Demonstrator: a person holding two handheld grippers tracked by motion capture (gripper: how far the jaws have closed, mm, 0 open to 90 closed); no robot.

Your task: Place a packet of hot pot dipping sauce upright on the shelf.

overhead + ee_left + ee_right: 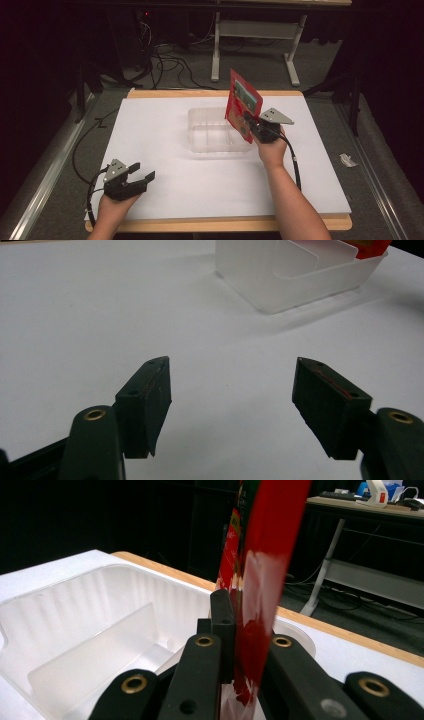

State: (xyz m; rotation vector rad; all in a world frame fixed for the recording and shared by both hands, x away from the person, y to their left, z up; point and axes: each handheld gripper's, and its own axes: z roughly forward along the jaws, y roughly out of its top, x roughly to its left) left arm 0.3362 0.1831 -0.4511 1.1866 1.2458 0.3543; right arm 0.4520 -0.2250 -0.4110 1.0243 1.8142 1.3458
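Observation:
A flat red packet (242, 102) stands upright in the air over the right end of a clear plastic tray (200, 142), with my right gripper (248, 119) shut on its lower edge. In the right gripper view the red packet (262, 555) rises edge-on between the jaws, and the tray (75, 625) with its inner divider lies below and to the left. My left gripper (141, 171) rests open near the front left of the white table top (165, 190), nothing between its fingers (150, 395). The tray (300, 285) shows far ahead of it.
The white sheet covers a wooden table (210, 223). A grey carpeted floor surrounds it, with a scrap of paper (347, 160) on the right. Cables (165, 65) and a white desk frame (252, 30) stand behind the table.

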